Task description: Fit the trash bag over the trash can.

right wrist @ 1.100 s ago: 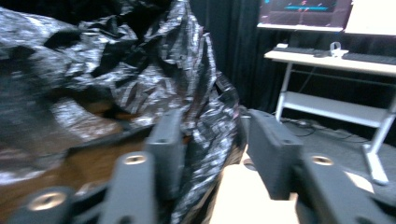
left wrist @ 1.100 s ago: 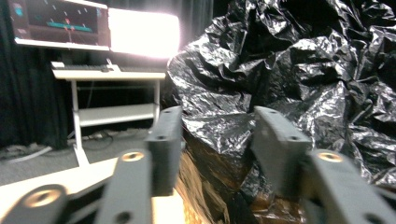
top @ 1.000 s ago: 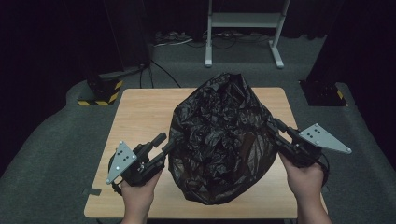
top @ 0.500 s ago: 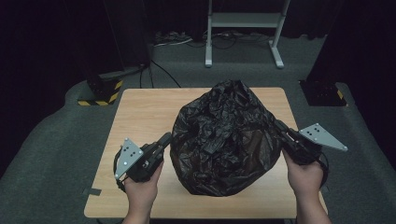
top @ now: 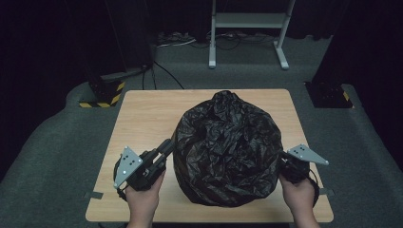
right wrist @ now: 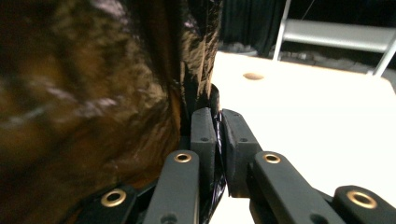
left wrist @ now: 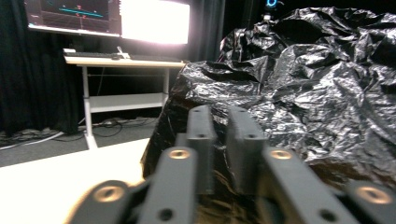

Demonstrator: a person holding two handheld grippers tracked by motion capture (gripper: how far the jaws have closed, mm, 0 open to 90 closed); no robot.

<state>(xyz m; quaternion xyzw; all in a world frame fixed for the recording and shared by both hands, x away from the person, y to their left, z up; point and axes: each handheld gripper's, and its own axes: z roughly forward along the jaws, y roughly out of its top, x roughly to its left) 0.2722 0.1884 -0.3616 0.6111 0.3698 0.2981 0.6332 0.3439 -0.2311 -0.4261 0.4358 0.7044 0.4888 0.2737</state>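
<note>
So there's a big crinkly black bag (top: 227,149) sitting puffed up in the middle of the table (top: 142,114), a bit toward the near edge, with its bunched top pointing away from the person. The left gripper (top: 167,146) is at the bag's left side, held in the left hand (top: 142,197), tips right against the plastic. In the left gripper view its jaws stand close together with a slim gap between them. They've just been easing apart a little, and the bag (left wrist: 299,93) sits right behind the fingertips (left wrist: 201,126). I honestly can't tell if a fold is caught between them, since the near part of that shot is blurry and black on black. The right gripper (top: 284,160) is tucked against the bag's lower right side, held in the right hand (top: 299,192). In the right gripper view it's much clearer: the jaws are nearly together, and a thin fold of the bag (right wrist: 205,70) runs down between the pads (right wrist: 201,135), so it's pinching plastic. The table (right wrist: 317,116) shows pale to the right of the jaws. A white stand (top: 247,28) is on the floor past the far edge.
</note>
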